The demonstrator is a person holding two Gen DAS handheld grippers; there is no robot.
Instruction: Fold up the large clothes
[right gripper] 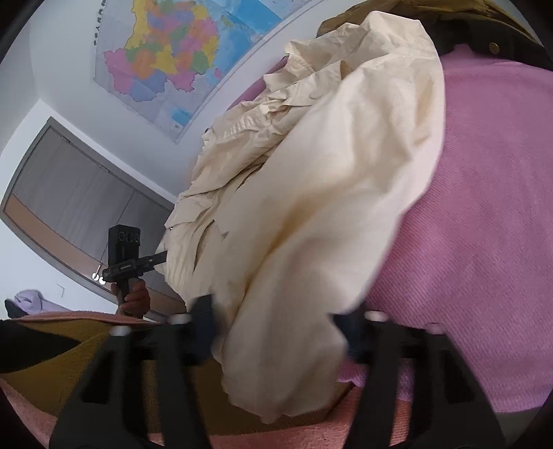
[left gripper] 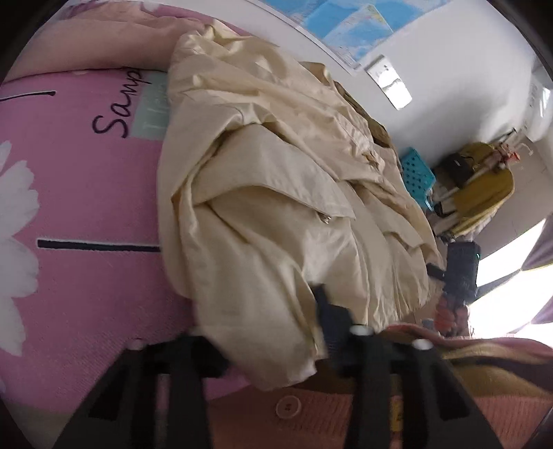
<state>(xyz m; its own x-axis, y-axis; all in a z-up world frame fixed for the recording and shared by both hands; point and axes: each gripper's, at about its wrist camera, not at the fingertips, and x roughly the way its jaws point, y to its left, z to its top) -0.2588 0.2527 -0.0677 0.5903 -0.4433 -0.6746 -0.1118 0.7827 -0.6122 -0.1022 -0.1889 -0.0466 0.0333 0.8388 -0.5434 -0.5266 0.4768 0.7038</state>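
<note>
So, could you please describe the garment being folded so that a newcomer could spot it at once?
Start from the pink floral bedspread that fills the scene. Heaped across it lies the cream jacket, crumpled, with flap pockets. It is the only pale, plain fabric there, unlike the mustard and salmon cloth near the grippers.

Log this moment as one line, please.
stage: mid-fold | left gripper: around jacket hem | right gripper: around jacket edge | surface: pink bedsheet

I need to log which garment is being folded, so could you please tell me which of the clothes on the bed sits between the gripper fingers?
The cream jacket, the pale one; the olive-brown garment lies beyond it, untouched.
</note>
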